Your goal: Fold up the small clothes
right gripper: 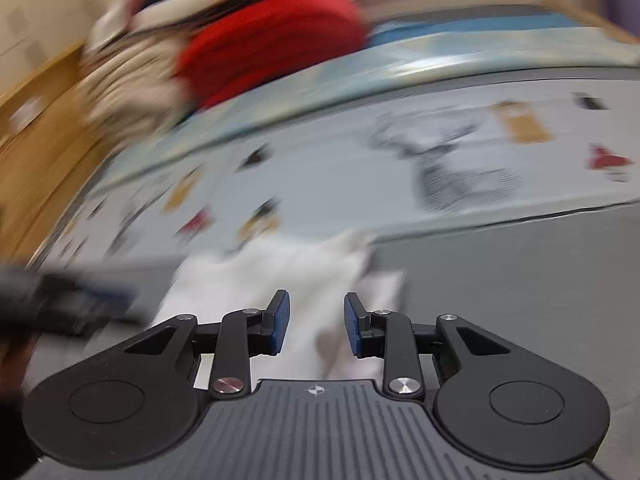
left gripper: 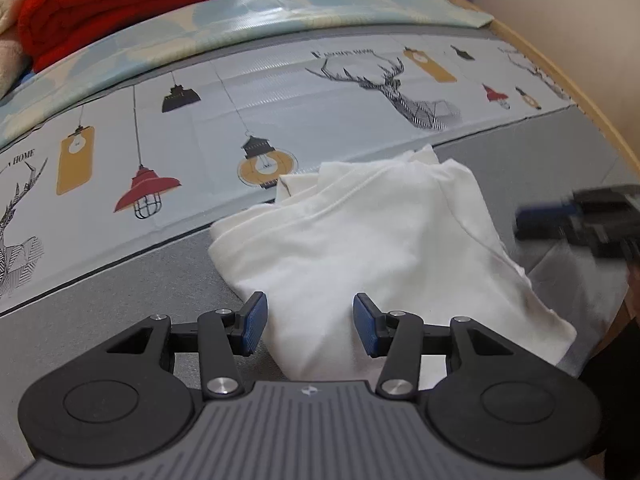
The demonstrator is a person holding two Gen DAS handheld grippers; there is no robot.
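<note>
A white small garment (left gripper: pixel 360 240), folded over on itself into a rough slanted oblong, lies on the grey surface (left gripper: pixel 100 288). My left gripper (left gripper: pixel 310 308) hovers over its near edge, open, the blue pads (left gripper: pixel 252 324) standing apart on either side of the cloth and not pressing it. The right gripper (left gripper: pixel 592 220) shows as a dark blur at the garment's right side. In the right wrist view the picture is smeared; my right gripper (right gripper: pixel 316 304) stands open above the white garment (right gripper: pixel 272 276), with nothing pinched. The left gripper (right gripper: pixel 80 300) is a blur at the left.
A printed mat (left gripper: pixel 280 112) with deer and lamps lies beyond the garment. A folded red blanket (left gripper: pixel 120 4) and beige cloth (left gripper: pixel 8 40) sit at the far left. A wooden rim (left gripper: pixel 560 72) borders the right side.
</note>
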